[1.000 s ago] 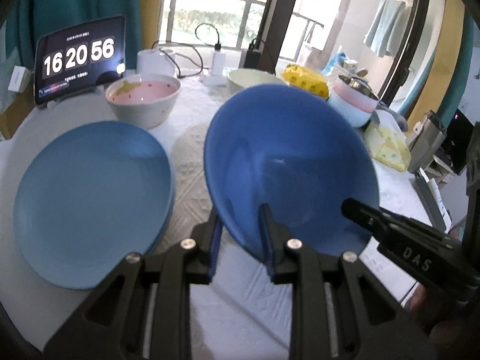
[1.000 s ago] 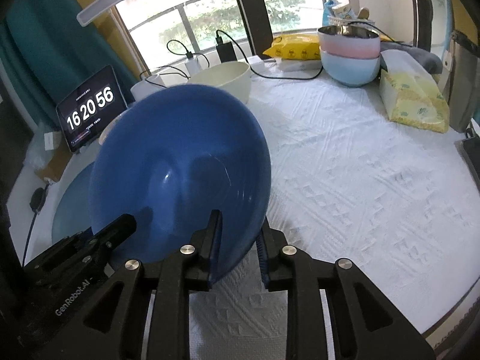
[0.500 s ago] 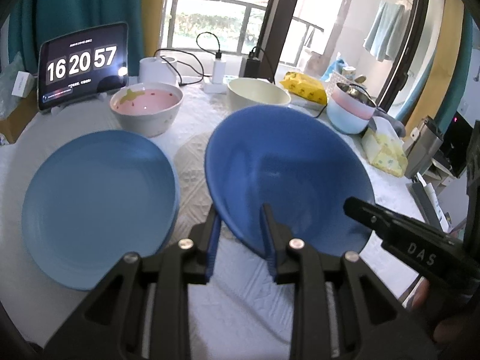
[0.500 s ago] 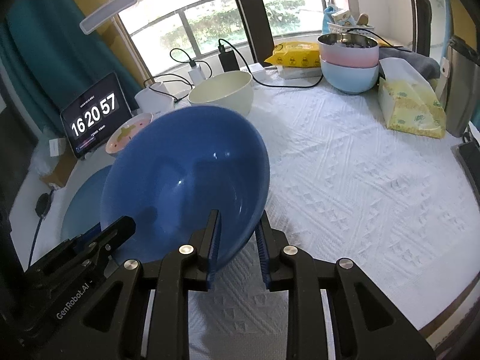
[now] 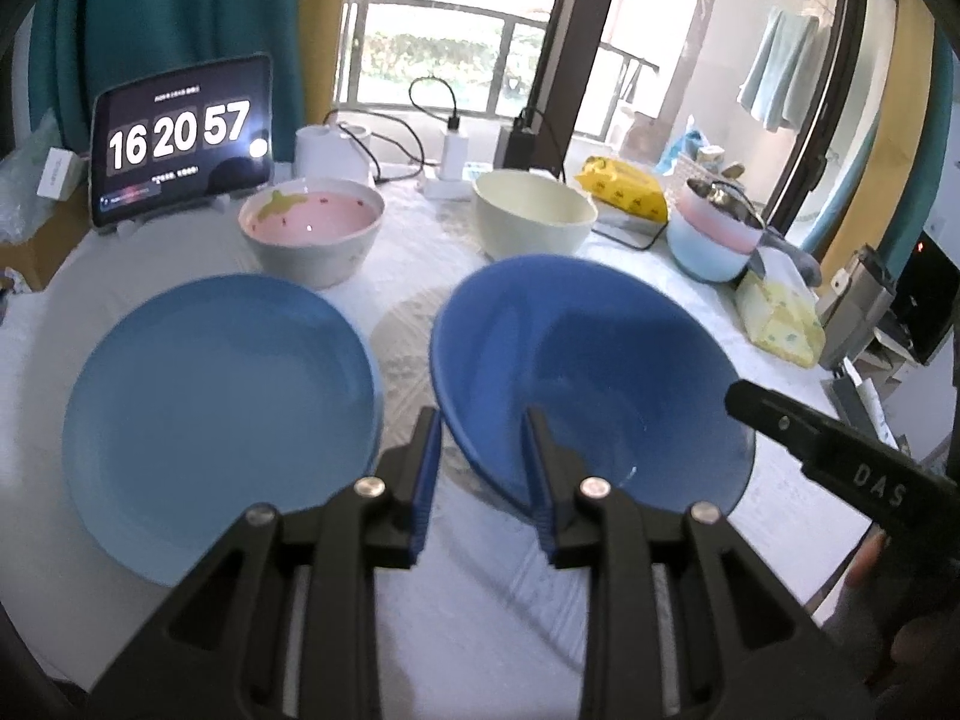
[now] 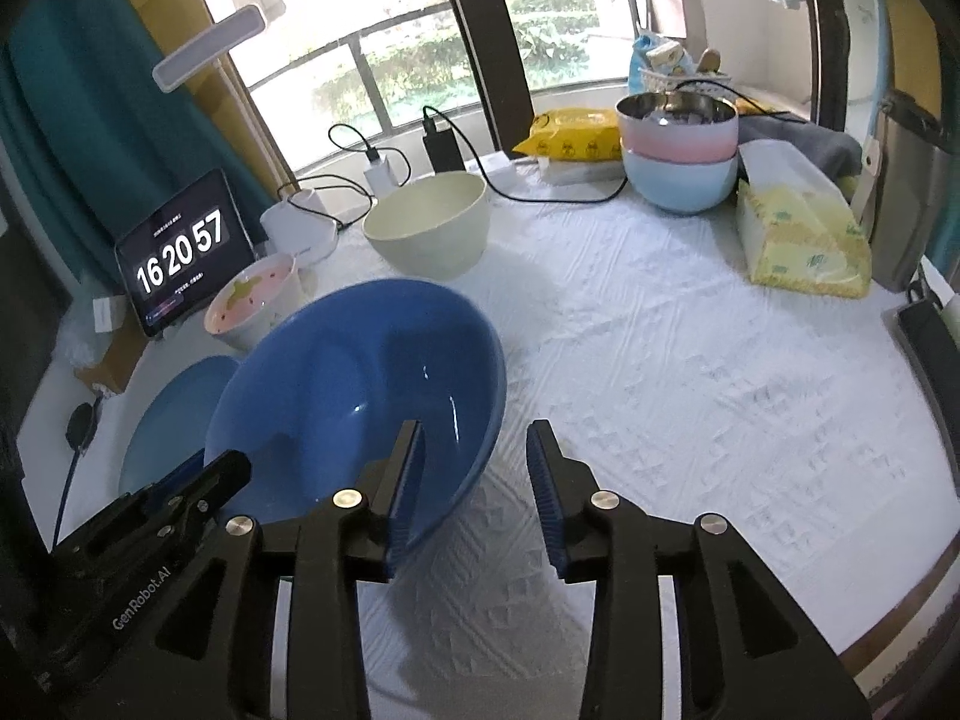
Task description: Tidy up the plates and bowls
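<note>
A deep blue bowl (image 5: 588, 360) (image 6: 360, 372) sits tilted, low over the white cloth, just right of the light blue plate (image 5: 222, 414) (image 6: 168, 414). My left gripper (image 5: 483, 468) is shut on its near left rim, one finger inside and one outside. My right gripper (image 6: 474, 480) straddles the near right rim and its jaws are opening: the left finger is inside the bowl, and the right finger stands clear of the wall. In each view the other gripper shows at the side: right gripper (image 5: 780, 420), left gripper (image 6: 180, 498).
Behind stand a pink strawberry bowl (image 5: 312, 228), a cream bowl (image 5: 534, 222) and a pink bowl stacked in a light blue one (image 6: 678, 162). A tablet clock (image 5: 180, 138), chargers with cables, a yellow pack (image 5: 624, 186) and a tissue pack (image 6: 804, 240) line the table's far and right edges.
The blue bowl has come down and levelled out toward the cloth. The right gripper's jaws have spread off its rim. The left grip is unchanged.
</note>
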Motion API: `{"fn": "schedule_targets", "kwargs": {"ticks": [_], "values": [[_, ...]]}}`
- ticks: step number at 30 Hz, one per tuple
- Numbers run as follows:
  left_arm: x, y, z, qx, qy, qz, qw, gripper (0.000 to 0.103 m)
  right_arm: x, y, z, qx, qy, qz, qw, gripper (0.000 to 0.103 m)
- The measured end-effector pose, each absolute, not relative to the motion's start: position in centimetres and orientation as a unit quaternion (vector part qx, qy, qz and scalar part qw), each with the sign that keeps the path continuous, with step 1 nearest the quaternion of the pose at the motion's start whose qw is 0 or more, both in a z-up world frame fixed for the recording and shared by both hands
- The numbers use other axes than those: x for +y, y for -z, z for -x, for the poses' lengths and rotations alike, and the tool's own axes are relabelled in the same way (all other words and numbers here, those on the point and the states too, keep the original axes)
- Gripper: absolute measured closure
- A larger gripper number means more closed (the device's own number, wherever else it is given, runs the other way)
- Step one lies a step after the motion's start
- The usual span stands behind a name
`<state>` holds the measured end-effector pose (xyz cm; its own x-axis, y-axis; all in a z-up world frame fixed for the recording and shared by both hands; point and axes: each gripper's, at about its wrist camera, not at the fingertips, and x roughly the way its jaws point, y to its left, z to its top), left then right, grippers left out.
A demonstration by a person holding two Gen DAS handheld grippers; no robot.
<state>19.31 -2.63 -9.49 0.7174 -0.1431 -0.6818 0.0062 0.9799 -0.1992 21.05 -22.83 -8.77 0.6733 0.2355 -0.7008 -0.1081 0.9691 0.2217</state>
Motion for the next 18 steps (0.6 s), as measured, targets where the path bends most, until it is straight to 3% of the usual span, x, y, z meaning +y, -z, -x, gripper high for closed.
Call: {"fn": "schedule_targets", "kwargs": {"ticks": [18], "values": [[-2.3, 4.9, -21.2, 0.325, 0.042, 0.069, 0.942, 0.069, -22.2, 5.9, -22.9, 0.363, -0.113, -0.061, 0.923, 0.066]]}}
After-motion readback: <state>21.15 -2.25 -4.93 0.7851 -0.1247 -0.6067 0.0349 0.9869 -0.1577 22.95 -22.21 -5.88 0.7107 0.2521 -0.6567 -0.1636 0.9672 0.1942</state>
